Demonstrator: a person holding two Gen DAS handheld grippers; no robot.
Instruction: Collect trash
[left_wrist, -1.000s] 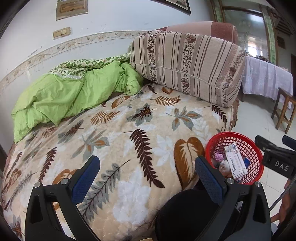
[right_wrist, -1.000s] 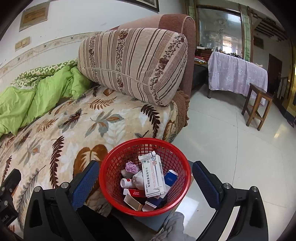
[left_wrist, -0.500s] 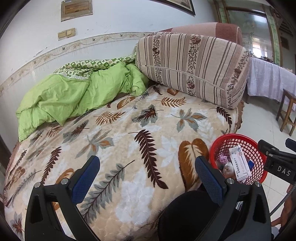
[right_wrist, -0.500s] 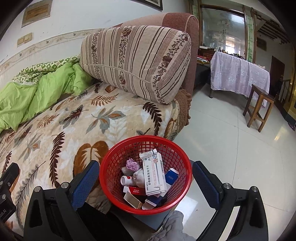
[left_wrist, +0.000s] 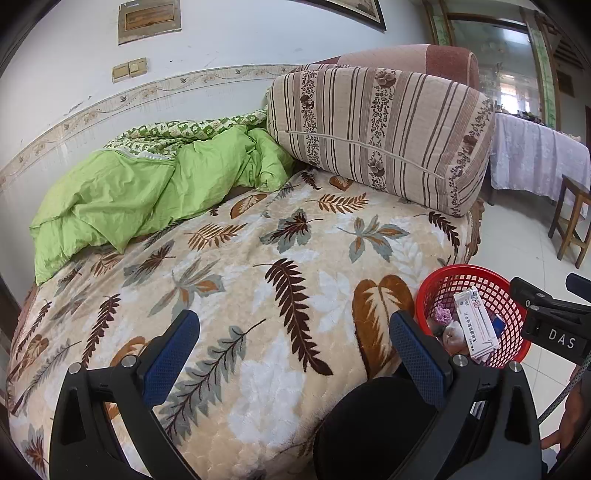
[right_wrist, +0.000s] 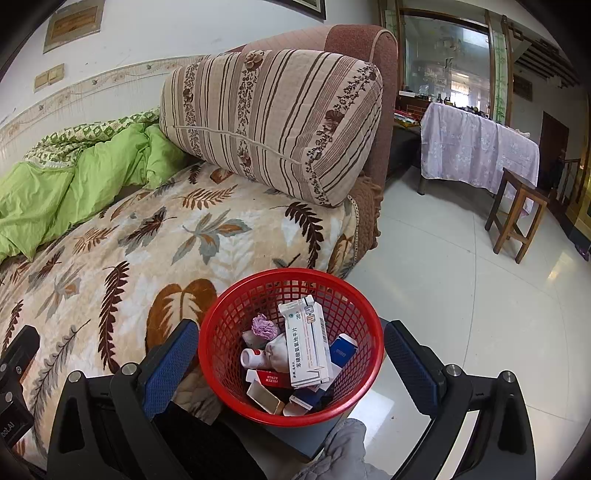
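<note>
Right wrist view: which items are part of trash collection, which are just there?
Job:
red basket
white medicine box
purple crumpled wad
small white bottle
blue box

Just there:
striped cushion
green quilt
leaf-print blanket
wooden stool

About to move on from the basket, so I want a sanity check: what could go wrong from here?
The red basket is piled high; the white medicine box stands nearly to the rim and could tip out if knocked. The basket seems to rest on a small dark surface by the bed edge, so a bump from the open right gripper might topple it.
</note>
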